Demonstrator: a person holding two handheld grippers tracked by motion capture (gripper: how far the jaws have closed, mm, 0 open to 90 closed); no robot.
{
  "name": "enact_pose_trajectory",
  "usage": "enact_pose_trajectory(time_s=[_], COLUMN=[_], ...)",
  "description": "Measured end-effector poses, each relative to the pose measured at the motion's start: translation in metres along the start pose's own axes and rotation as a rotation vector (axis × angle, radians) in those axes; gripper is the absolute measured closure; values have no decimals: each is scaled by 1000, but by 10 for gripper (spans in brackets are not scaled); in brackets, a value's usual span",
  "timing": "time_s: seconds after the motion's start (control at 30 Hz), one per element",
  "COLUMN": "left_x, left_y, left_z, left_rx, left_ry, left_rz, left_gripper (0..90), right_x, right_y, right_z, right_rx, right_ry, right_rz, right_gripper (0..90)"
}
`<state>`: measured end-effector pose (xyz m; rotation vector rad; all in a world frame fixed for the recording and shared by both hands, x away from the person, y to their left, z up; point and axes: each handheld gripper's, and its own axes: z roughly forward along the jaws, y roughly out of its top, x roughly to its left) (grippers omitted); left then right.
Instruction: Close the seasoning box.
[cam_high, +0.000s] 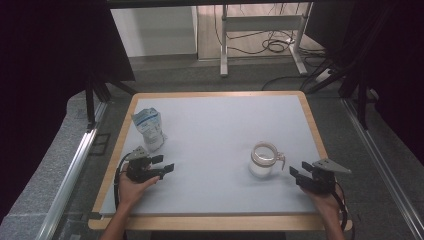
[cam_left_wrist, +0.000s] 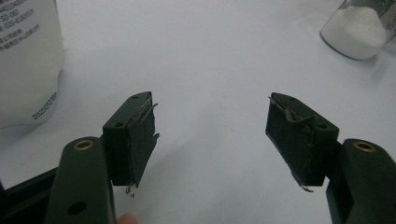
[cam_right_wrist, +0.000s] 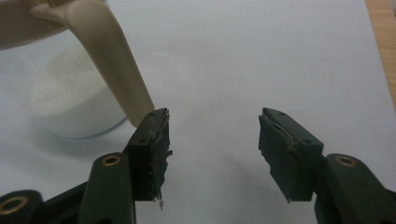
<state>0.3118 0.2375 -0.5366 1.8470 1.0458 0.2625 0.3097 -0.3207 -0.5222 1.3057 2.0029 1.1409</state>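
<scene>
The jar (cam_high: 262, 160) stands on the right half of the worktop (cam_high: 215, 125), upright and with its top open. It is made of clear glass, and a white grainy powder fills the lower part of it; in the right gripper view the powder (cam_right_wrist: 70, 95) forms a low heap inside the glass wall. A beige handle (cam_right_wrist: 112, 60) comes down from the rim of the jar on the side that faces the right gripper.

The second container is a white pouch (cam_high: 149, 128) with blue print at the top. It stands upright near the left edge of the worktop, and I cannot tell what is inside it. In the left gripper view the pouch (cam_left_wrist: 25, 60) is at the left border and the jar (cam_left_wrist: 359, 28) is far off in the upper right corner.

The right gripper (cam_high: 297, 175) is held low over the worktop, just beside the jar on its right. Its jaws are wide apart and hold nothing. The lower end of the handle is very near the tip of one jaw, but I cannot tell if they touch; the jar itself is outside the gap.

The left gripper (cam_high: 164, 164) is just in front of the pouch. Its jaws are also wide apart and empty, with only bare worktop between them.
</scene>
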Motion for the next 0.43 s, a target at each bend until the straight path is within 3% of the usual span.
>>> enact_pose_trajectory(time_s=[0.43], left_x=[-3], left_y=[0], left_z=[0], left_rx=[4], left_ry=[5], left_rz=[7], left_gripper=[327], right_x=[4], right_y=[2], right_z=[1], right_rx=[-4], right_ry=[-13], right_rz=[-16], right_gripper=[381])
